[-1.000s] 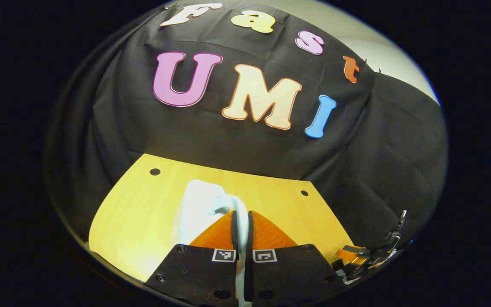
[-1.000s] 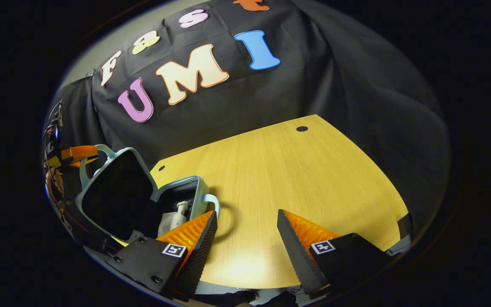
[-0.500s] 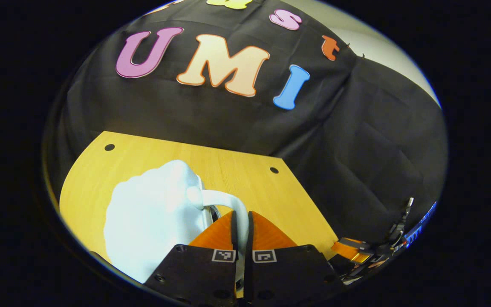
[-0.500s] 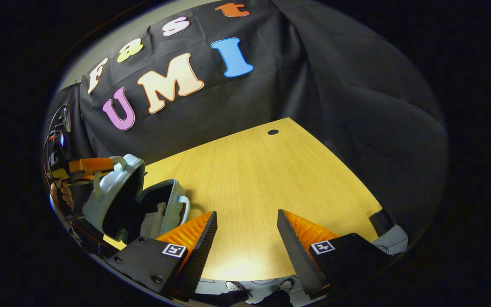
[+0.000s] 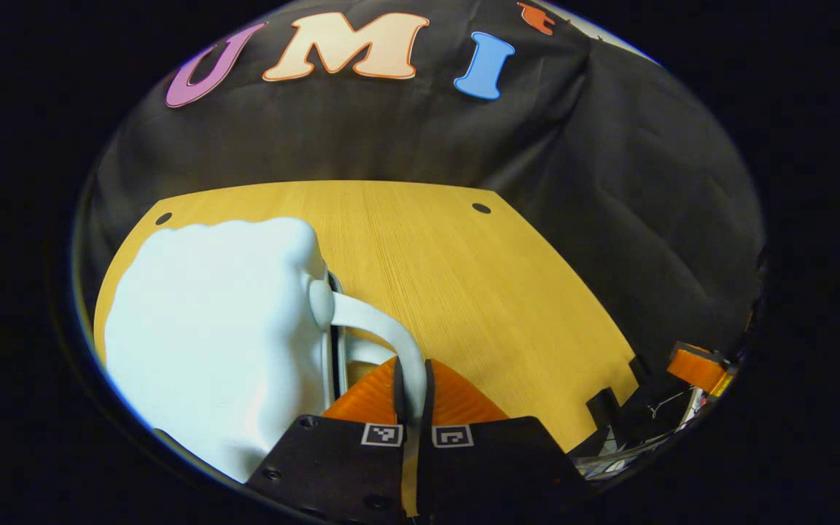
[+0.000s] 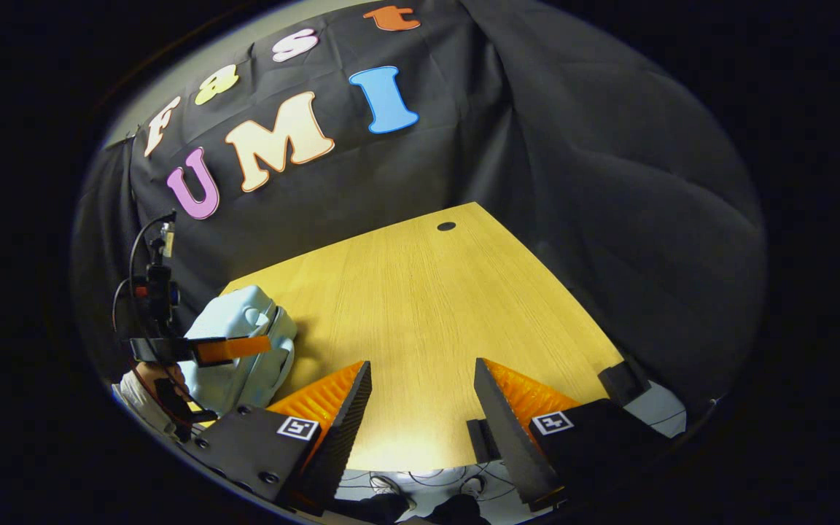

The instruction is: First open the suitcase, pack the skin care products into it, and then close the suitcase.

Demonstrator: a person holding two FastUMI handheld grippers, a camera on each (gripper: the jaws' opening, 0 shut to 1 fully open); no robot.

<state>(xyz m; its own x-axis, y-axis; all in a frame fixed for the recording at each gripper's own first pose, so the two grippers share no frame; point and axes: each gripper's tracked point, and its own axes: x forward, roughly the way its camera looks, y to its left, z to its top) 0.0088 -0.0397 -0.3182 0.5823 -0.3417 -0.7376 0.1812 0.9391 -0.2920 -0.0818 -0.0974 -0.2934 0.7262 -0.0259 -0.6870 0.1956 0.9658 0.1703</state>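
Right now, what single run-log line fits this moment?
stage: closing suitcase | left gripper: shut on lid handle | lid: nearly down | right gripper: jaws open, holding nothing, over table

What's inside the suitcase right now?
Its inside is hidden: the pale blue suitcase looks closed on the table, the left gripper pinching its handle.

There is 1 suitcase (image 5: 216, 343), pale blue, seen in both views, with 2 handles (image 5: 383, 332) showing close together in the left gripper view. There is 1 wooden table (image 6: 427, 306), and 2 dark round holes (image 5: 480, 208) show near its far edge in the left gripper view. There are 2 grippers: the left gripper (image 5: 413, 379) and the right gripper (image 6: 420, 386), each with 2 orange fingers (image 6: 332, 397). 1 hand (image 6: 161, 375) shows in the right gripper view.
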